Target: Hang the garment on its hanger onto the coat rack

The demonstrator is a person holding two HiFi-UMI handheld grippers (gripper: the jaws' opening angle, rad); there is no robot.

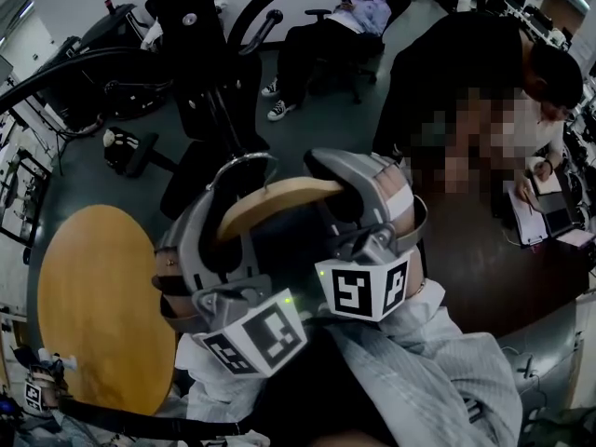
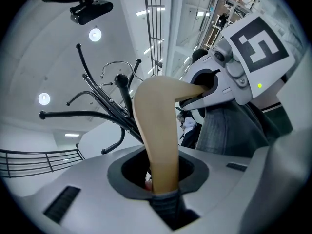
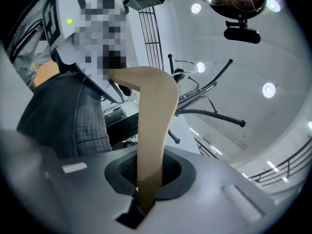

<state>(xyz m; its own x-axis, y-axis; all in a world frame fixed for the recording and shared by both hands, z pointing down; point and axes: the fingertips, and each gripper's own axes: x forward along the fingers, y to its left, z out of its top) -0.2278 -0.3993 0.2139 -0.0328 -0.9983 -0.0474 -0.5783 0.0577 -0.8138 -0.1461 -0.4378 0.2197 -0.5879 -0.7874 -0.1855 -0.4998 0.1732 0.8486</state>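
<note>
Your left gripper is clamped on one arm of the wooden hanger: its own view shows the pale wood running down into the slot between the jaws, with a fold of grey cloth pinched in beside it. Your right gripper is closed on the other arm, the wood wedged edge-on between jaws that are nearly together. Each gripper view also catches the opposite gripper biting the far end of the hanger, and both look up at a white ceiling with round lights, which the head view does not show. Only the gripper views show the garment clearly: a dark grey, finely checked fabric draped over the hanger's shoulder below the far gripper. From above it is only a dark mass under the bowed, light tan hanger. The hanger is held in the air between your two grippers, its thin metal hook up near the curved black branches of the coat rack; I cannot tell whether the hook touches any branch. The head view alone shows the surroundings: a round wooden table at lower left, a person seated in a chair beyond the rack, and another person bent over a desk at right.
</note>
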